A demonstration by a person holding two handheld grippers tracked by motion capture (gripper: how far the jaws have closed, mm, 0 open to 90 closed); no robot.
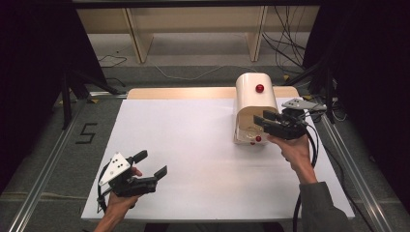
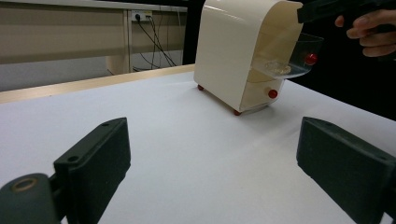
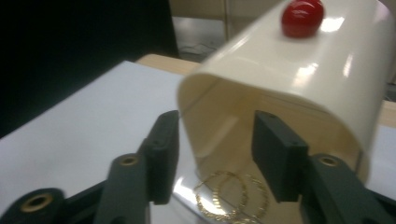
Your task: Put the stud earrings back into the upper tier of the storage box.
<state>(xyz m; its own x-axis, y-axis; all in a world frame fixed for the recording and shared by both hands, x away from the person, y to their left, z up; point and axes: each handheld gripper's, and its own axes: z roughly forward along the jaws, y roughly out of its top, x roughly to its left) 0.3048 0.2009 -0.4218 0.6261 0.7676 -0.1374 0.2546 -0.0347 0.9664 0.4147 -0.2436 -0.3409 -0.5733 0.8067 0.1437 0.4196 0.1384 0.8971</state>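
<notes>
A cream box (image 1: 254,96) with a rounded top and a red knob (image 1: 259,88) stands at the table's far right. A clear tray (image 2: 292,58) with its own red knob juts from the box's open side, above a lower drawer with a red knob (image 2: 272,93). Gold hoops (image 3: 231,193) lie in the tray. My right gripper (image 1: 265,118) is at that opening with its jaws open. In the right gripper view the box's front wall edge (image 3: 187,116) stands between them, and neither pad presses on it. My left gripper (image 1: 152,163) is open over the near left of the white table (image 1: 193,145), holding nothing.
The table's wooden far edge (image 1: 193,93) runs behind the white sheet. Beyond it are shelf legs (image 1: 138,43) and loose cables (image 1: 285,48) on the floor. Metal rails (image 1: 43,179) flank the table, and a "5" (image 1: 86,133) is marked on the floor at the left.
</notes>
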